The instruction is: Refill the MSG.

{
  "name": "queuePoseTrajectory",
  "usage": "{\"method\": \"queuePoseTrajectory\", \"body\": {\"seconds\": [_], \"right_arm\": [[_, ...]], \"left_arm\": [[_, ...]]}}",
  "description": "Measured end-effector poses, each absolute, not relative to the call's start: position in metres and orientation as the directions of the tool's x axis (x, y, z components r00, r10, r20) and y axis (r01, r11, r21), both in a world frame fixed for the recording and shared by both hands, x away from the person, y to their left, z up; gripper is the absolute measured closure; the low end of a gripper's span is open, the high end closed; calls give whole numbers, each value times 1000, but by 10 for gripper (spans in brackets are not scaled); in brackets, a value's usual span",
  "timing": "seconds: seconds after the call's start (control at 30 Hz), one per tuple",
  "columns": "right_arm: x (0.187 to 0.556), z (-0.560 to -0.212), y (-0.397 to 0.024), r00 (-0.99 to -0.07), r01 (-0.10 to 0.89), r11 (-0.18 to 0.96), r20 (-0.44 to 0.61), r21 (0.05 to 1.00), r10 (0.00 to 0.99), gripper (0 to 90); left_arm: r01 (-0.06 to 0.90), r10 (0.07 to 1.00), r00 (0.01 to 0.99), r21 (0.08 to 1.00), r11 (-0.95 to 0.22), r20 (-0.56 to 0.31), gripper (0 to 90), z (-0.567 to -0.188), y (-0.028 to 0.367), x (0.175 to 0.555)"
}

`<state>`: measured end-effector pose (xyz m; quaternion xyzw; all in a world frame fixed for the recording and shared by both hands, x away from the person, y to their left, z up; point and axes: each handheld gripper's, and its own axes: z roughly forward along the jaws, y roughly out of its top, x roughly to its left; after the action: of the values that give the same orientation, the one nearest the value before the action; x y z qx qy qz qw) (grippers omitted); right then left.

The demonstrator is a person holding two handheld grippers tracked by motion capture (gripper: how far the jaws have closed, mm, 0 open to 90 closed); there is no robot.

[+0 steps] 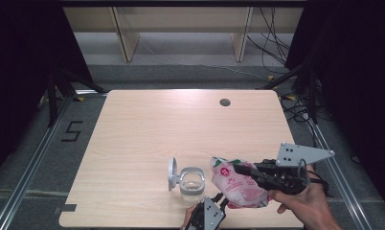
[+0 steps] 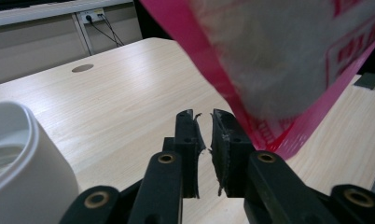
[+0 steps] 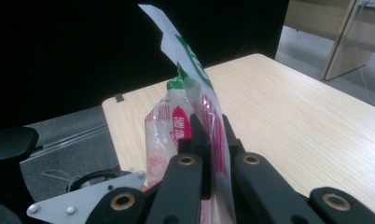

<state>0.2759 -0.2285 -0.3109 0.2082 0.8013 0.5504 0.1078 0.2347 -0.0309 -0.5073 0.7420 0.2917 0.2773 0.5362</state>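
A pink and white plastic bag (image 1: 238, 184) with a green top hangs just above the table's front right part. My right gripper (image 1: 241, 168) is shut on it from the right; in the right gripper view the jaws (image 3: 209, 128) pinch the bag (image 3: 176, 121) flat near its top. My left gripper (image 1: 218, 197) sits at the front edge, just below the bag. Its jaws (image 2: 203, 122) stand a narrow gap apart with nothing between them, and the bag (image 2: 279, 56) hangs right beside the right jaw. A small clear jar (image 1: 190, 183) with its white flip lid (image 1: 172, 173) open stands left of the bag.
The light wooden table (image 1: 157, 129) has a grey cable hole (image 1: 224, 102) at the back. The jar's white wall (image 2: 17, 154) rises close to the left of my left gripper. Dark stands and cables flank the table on the floor.
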Motion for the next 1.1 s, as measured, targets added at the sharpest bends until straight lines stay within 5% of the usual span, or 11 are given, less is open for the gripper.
{"method": "queuePoseTrajectory", "body": {"seconds": [0.67, 0.83, 1.1], "right_arm": [[278, -304, -235, -884, 192, 274, 44, 942, 466, 900], [278, -305, -228, -884, 199, 286, 46, 937, 466, 900], [283, -307, -216, -887, 207, 312, 43, 927, 459, 900]], "left_arm": [[124, 712, 689, 945, -302, 137, 571, -508, -35, 228], [130, 730, 672, 950, -283, 126, 705, -508, -39, 230], [135, 753, 652, 963, -232, 90, 773, -513, -47, 227]]}}
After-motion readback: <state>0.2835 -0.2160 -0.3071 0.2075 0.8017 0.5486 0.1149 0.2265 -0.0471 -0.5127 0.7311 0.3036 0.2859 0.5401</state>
